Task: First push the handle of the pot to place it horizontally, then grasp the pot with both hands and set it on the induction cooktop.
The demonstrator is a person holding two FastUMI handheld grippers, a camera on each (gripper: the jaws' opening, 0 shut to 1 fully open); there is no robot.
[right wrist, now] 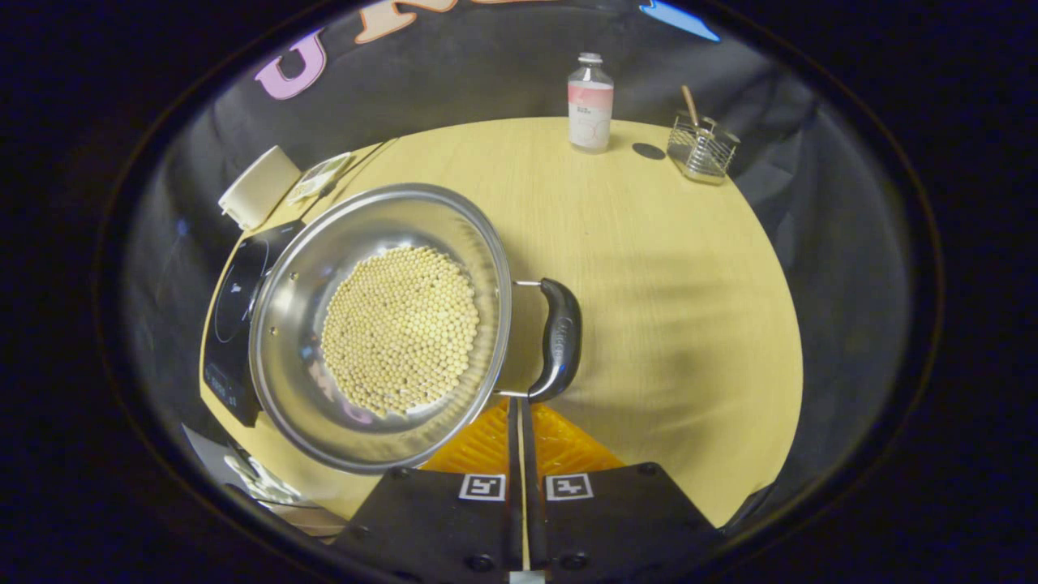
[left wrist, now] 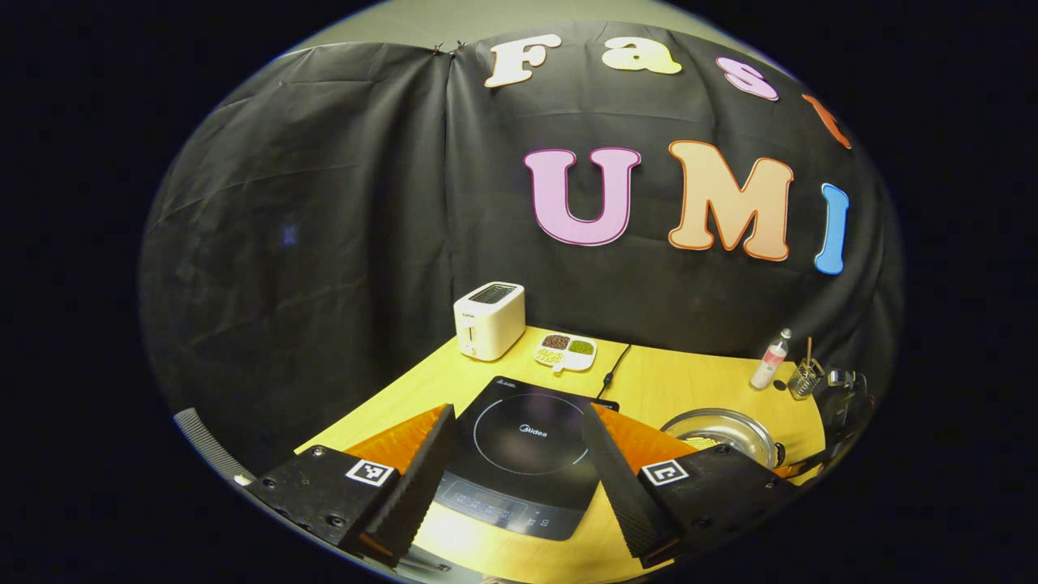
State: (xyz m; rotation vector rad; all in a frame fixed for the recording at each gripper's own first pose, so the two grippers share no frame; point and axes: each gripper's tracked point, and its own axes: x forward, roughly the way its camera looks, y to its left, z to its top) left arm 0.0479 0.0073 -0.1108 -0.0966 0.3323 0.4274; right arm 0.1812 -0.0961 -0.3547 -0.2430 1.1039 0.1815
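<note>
A steel pot (right wrist: 296,280) half full of pale round beans stands on the yellow table, just right of the black induction cooktop (right wrist: 233,312). Its black side handle (right wrist: 561,337) points toward the right side of the right gripper view. My right gripper (right wrist: 521,403) is shut, its tips at the lower end of that handle, touching or nearly so. In the left gripper view my left gripper (left wrist: 516,410) hangs open above the cooktop (left wrist: 527,454), nothing between its fingers. The pot (left wrist: 730,422) sits to its right.
A white toaster (left wrist: 489,319) and a divided dish of grains (left wrist: 565,352) stand behind the cooktop, with a black cable (left wrist: 614,365) beside them. A small bottle (right wrist: 589,101) and a wire holder (right wrist: 701,146) stand at the table's far edge.
</note>
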